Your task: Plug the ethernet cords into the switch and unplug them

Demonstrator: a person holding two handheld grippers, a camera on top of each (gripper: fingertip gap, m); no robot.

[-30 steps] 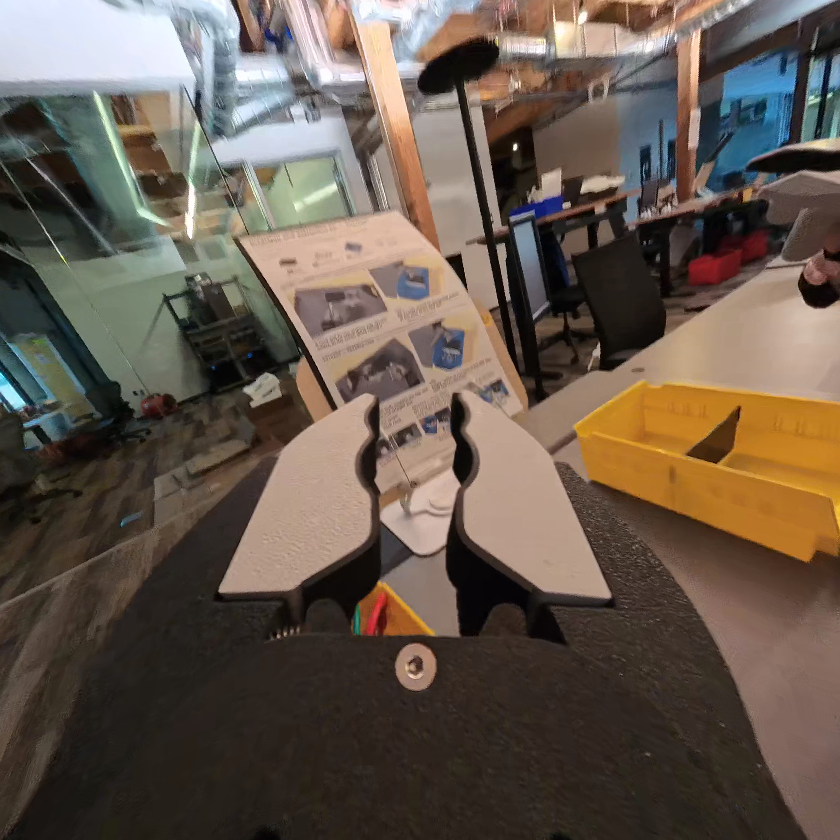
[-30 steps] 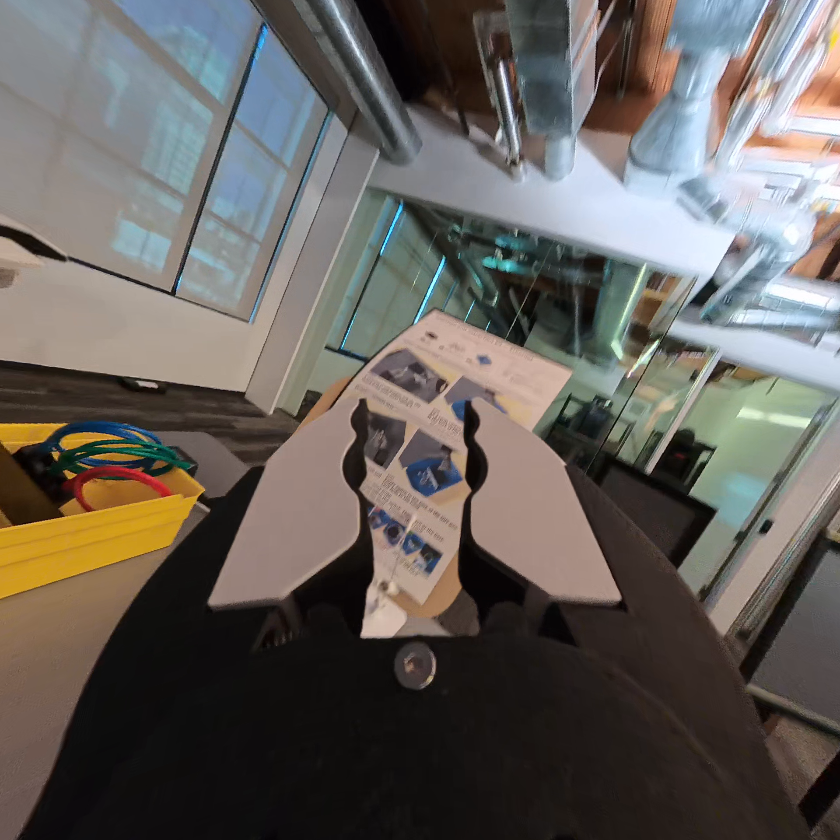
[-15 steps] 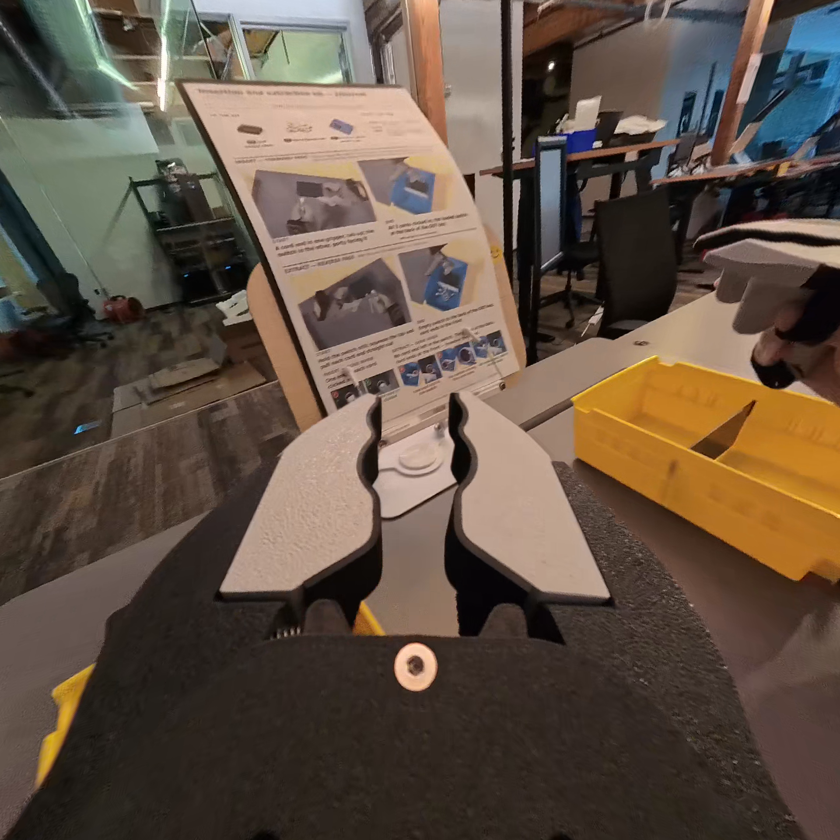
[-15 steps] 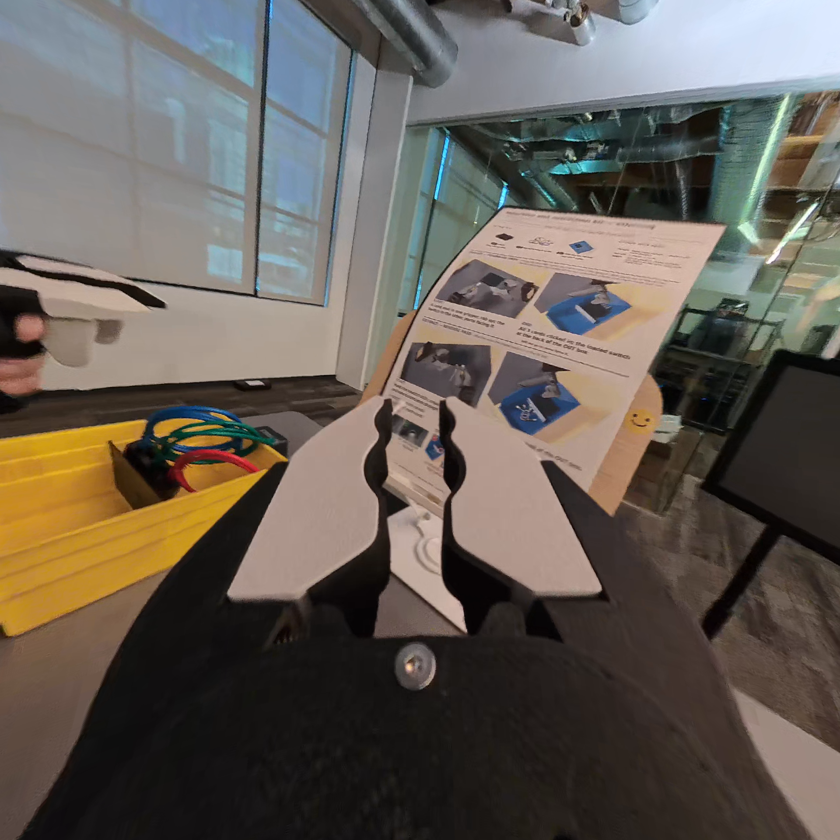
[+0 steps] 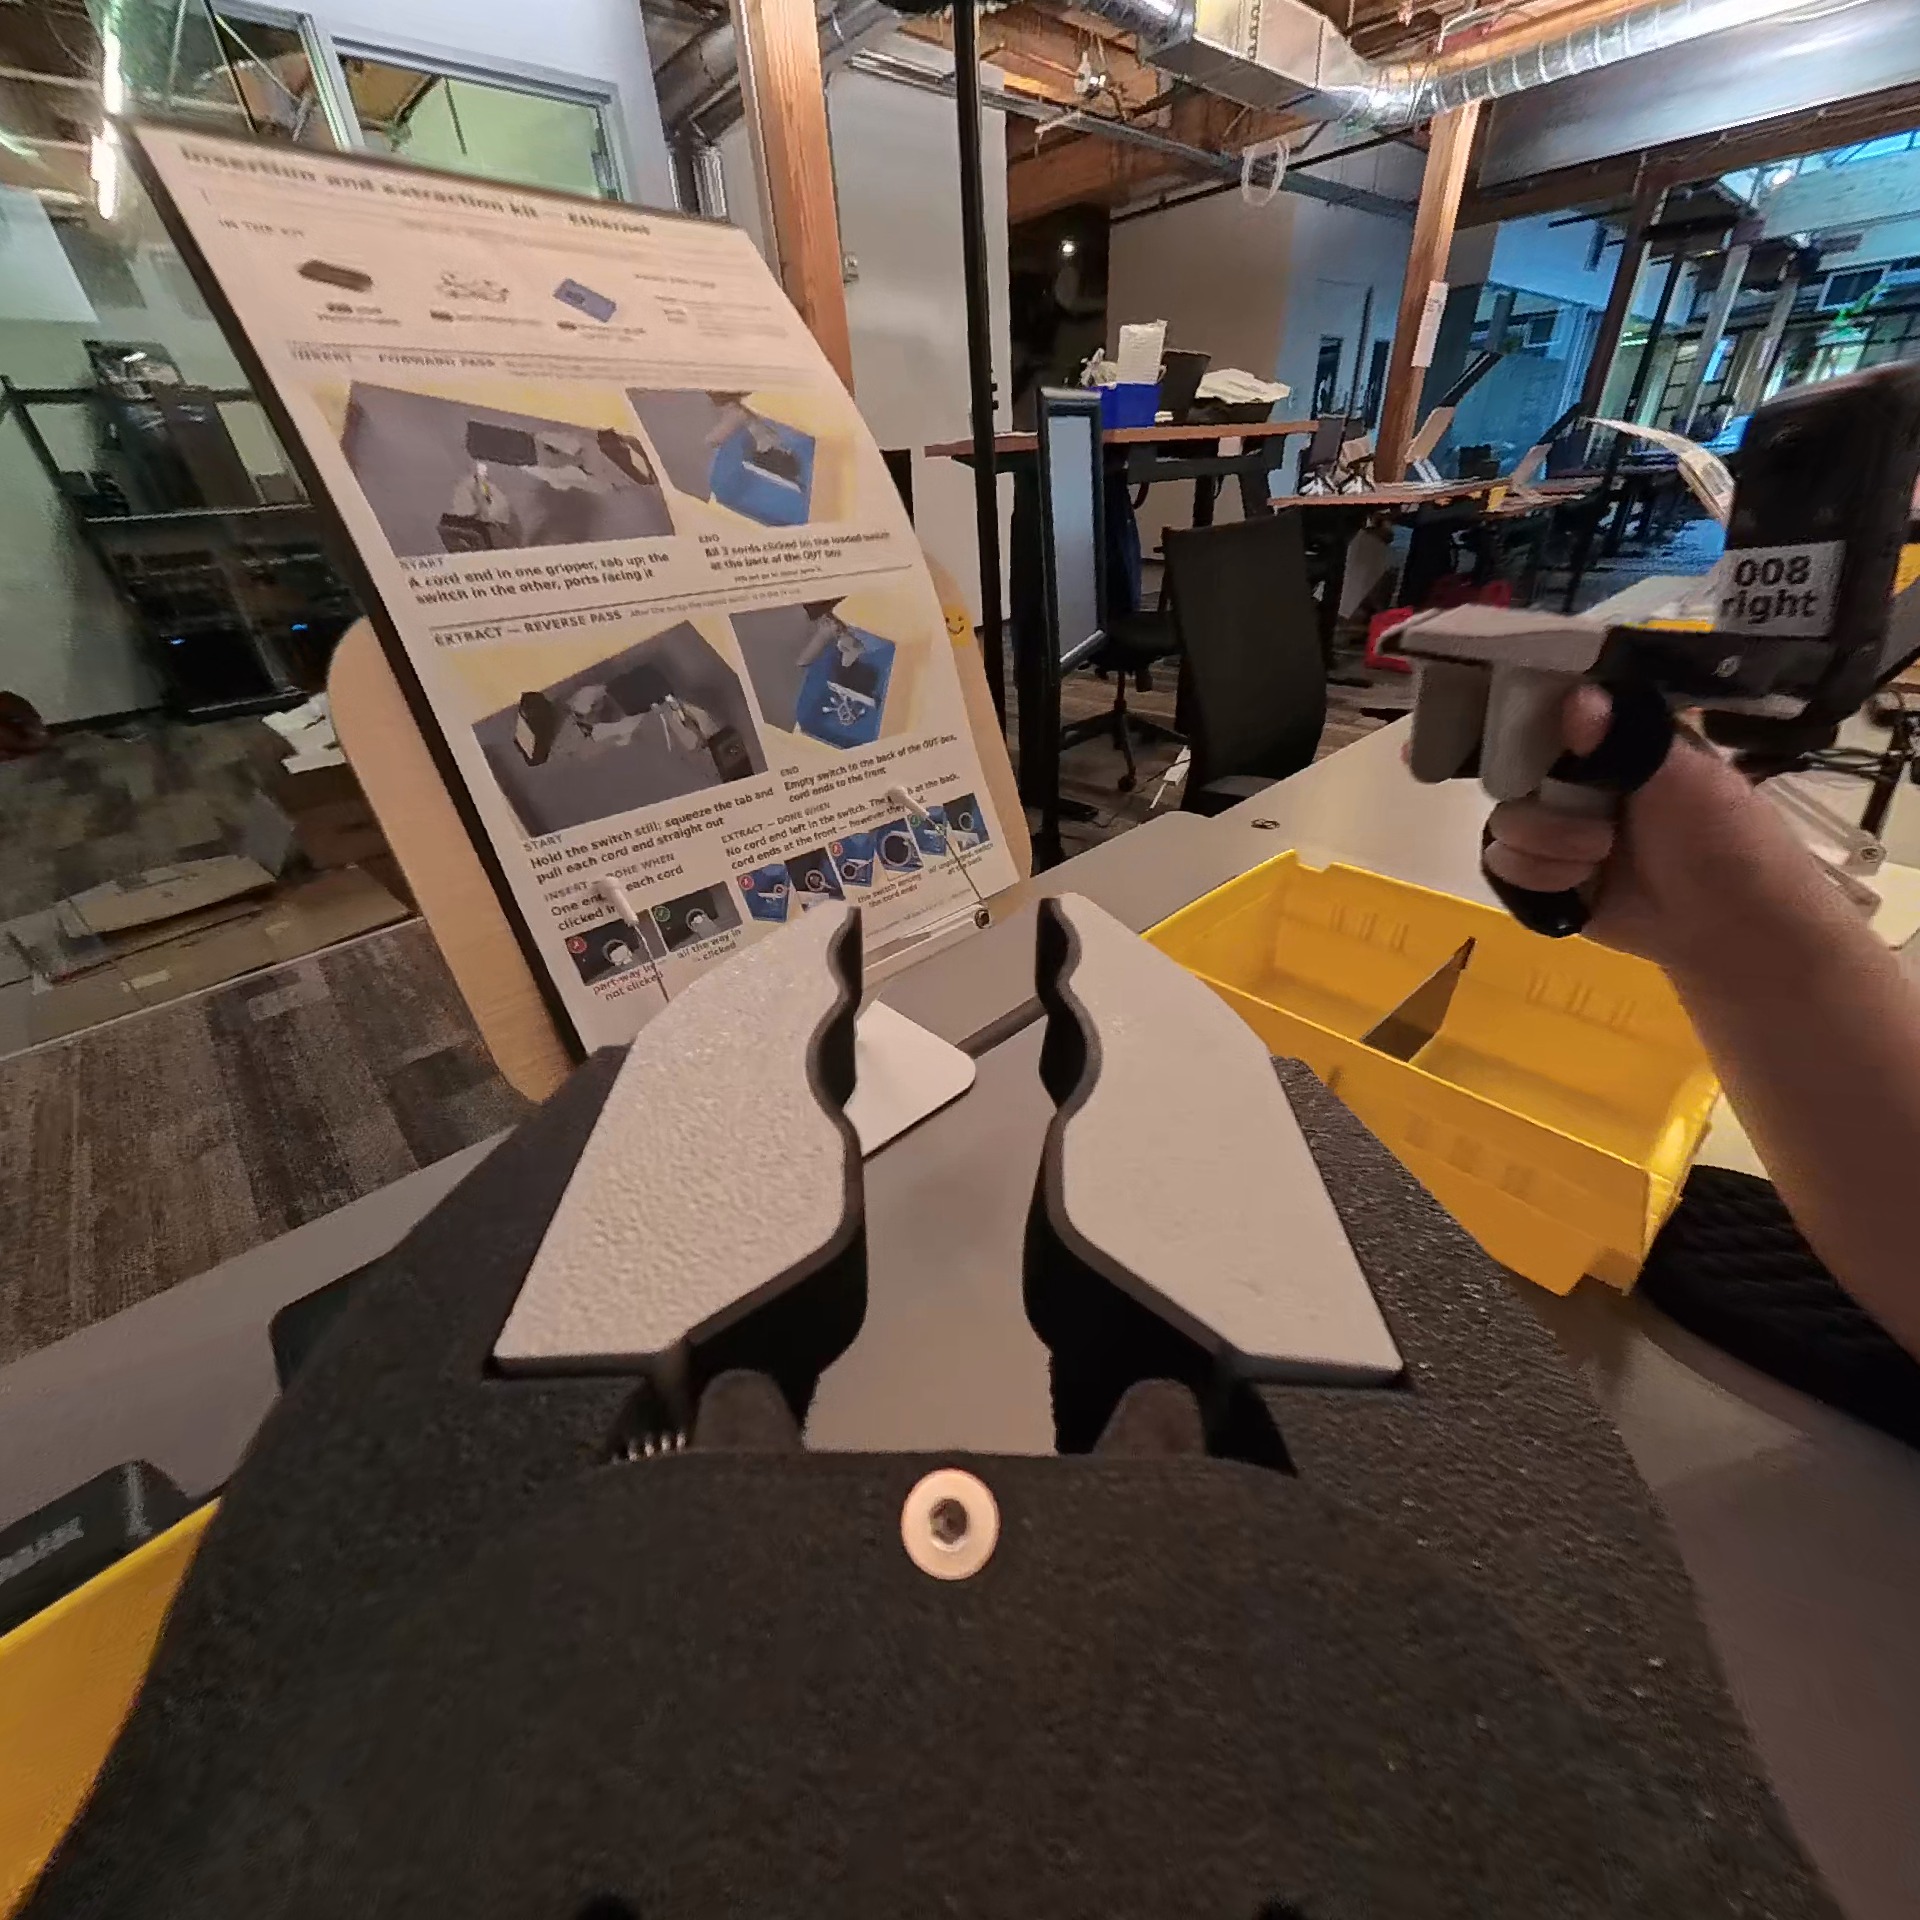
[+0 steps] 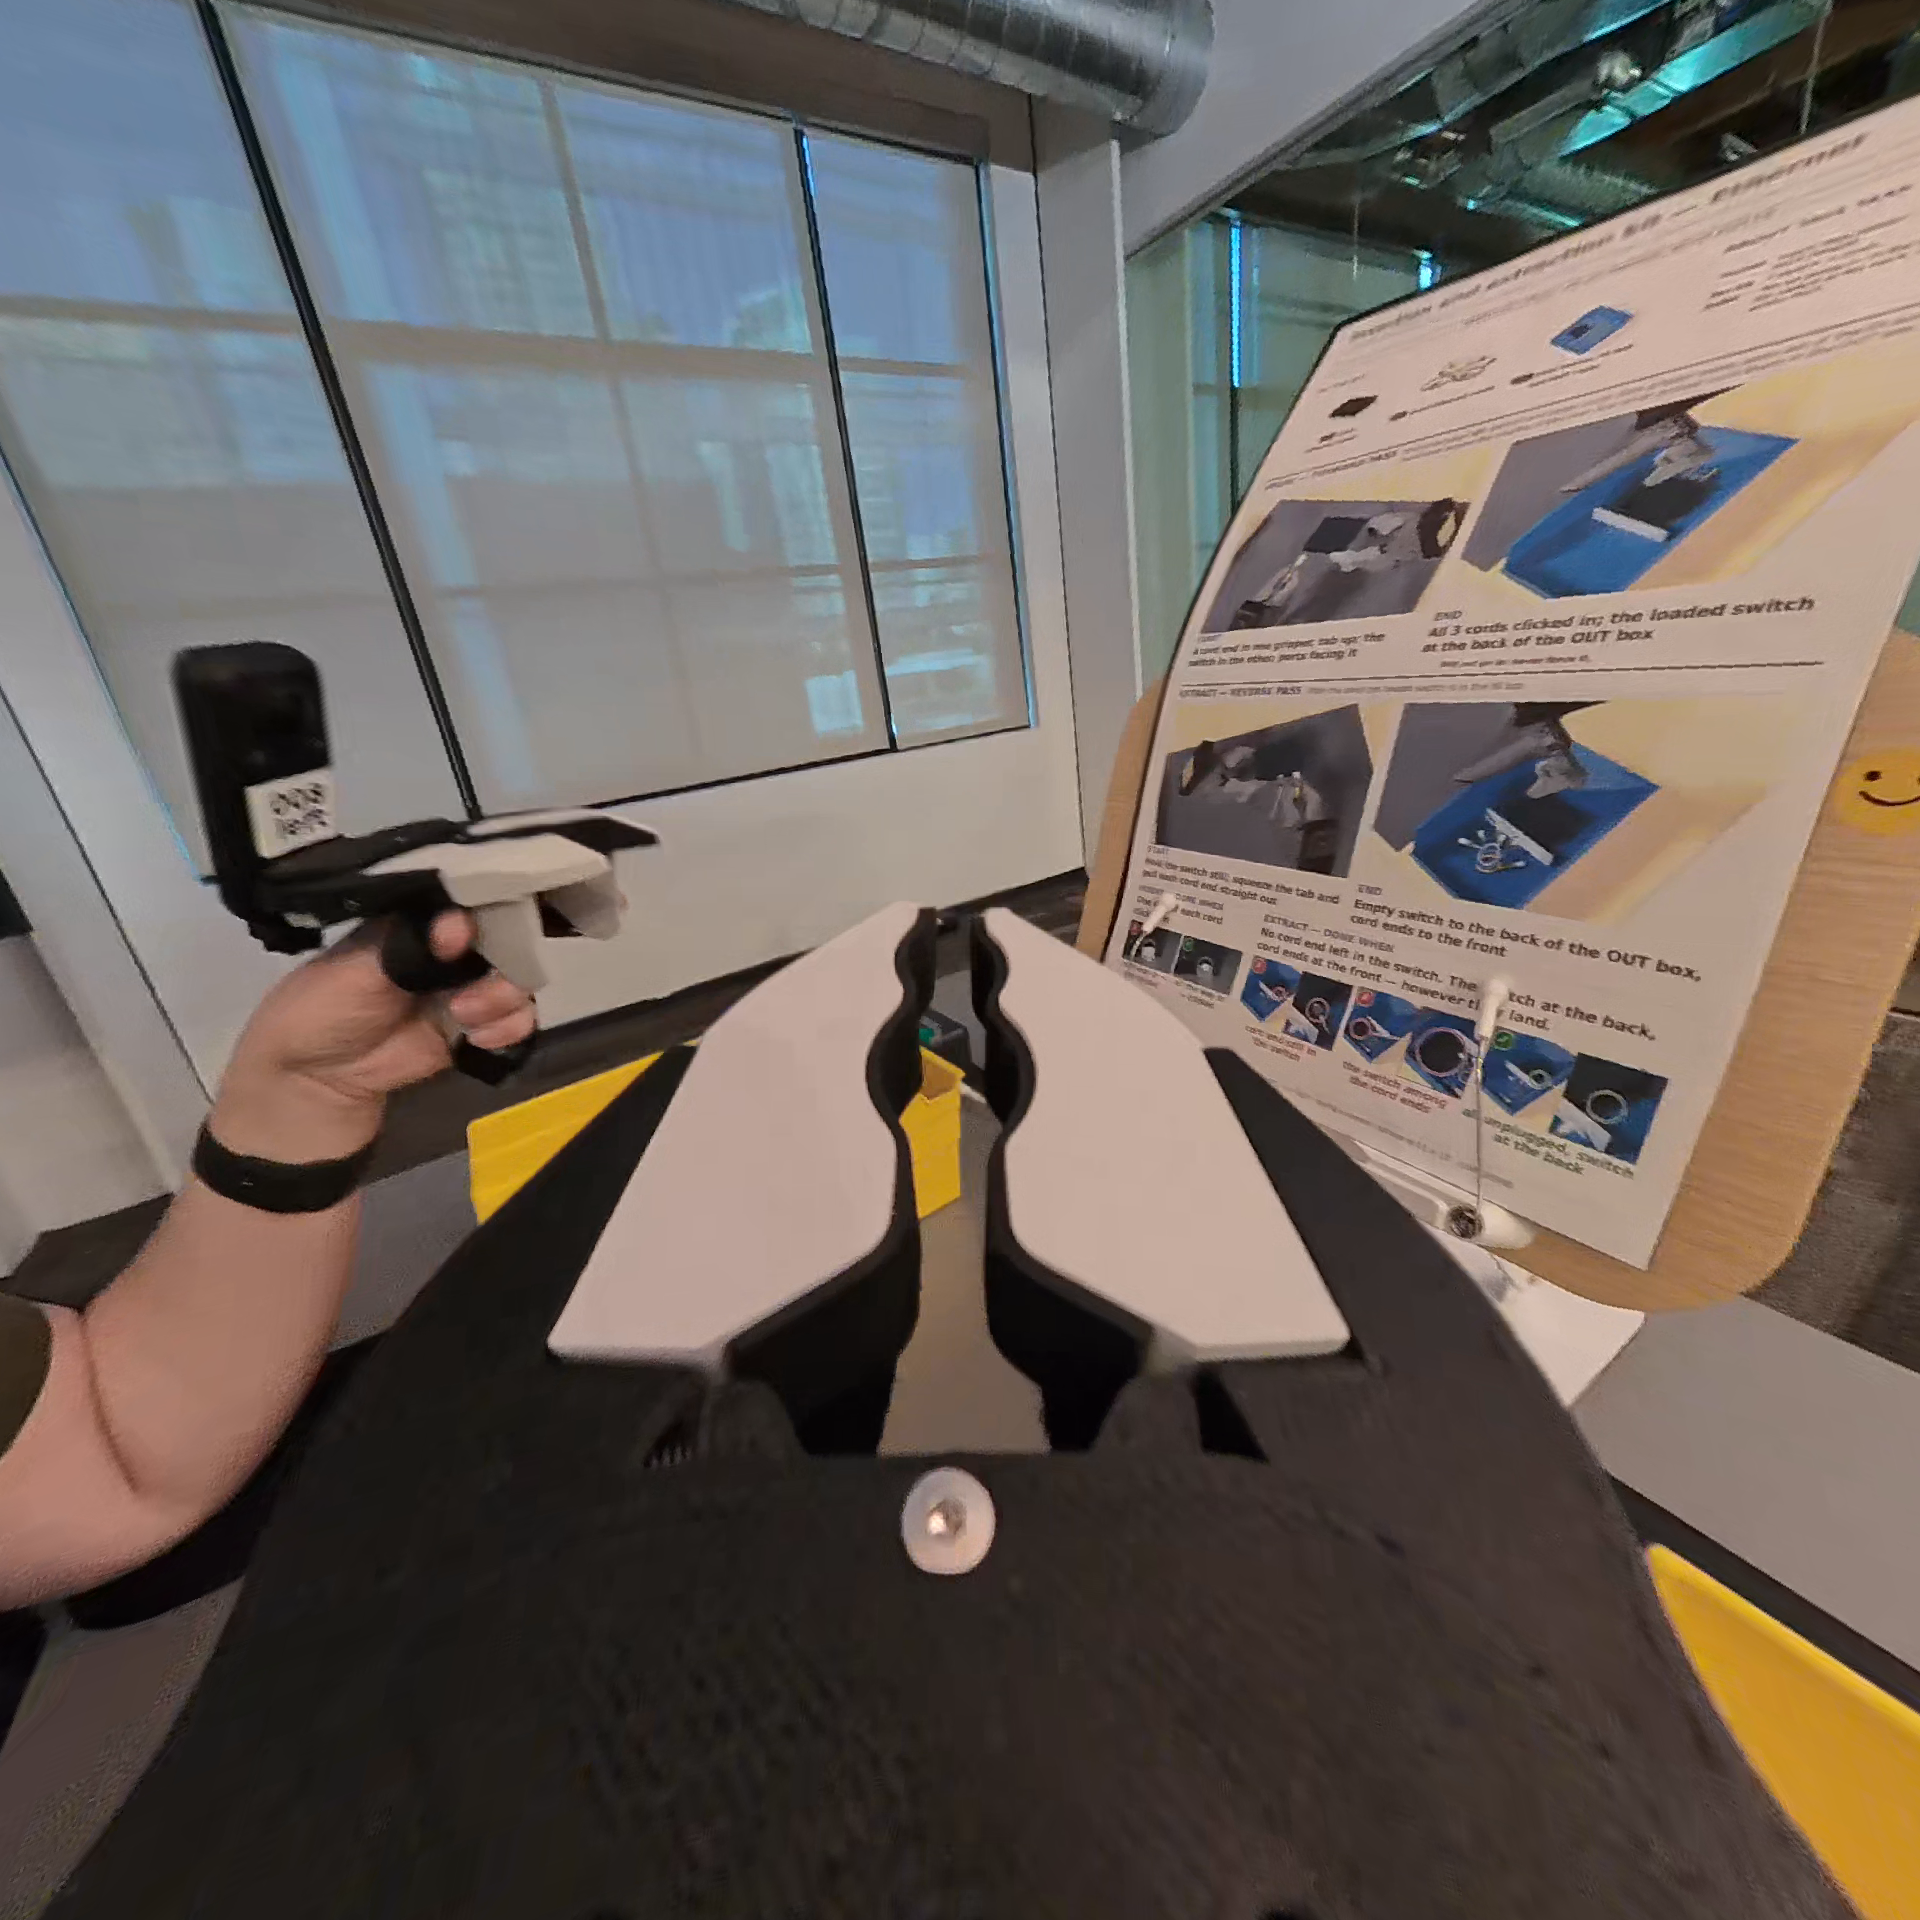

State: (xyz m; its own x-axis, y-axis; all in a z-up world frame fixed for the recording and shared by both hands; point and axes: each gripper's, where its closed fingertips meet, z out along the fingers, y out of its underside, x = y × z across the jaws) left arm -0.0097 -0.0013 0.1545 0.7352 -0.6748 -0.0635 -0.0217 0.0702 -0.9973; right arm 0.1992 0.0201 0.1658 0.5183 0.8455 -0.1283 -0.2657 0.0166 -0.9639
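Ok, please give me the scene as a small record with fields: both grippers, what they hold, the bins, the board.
left gripper: open, holds nothing, raised over the table
right gripper: jaws slightly apart, holds nothing
right-side yellow bin: the visible compartments look empty, dark divider inside
left-side yellow bin: mostly hidden behind the right gripper, contents not visible
instruction board: leaning on a wooden stand at the table's far edge
ethernet cords and switch: not clearly visible

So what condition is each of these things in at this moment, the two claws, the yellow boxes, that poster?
left gripper: open, empty
right gripper: nearly closed, narrow gap, empty
yellow bin: on the table, visible compartments empty, divider in place
instruction board: propped upright, leaning back
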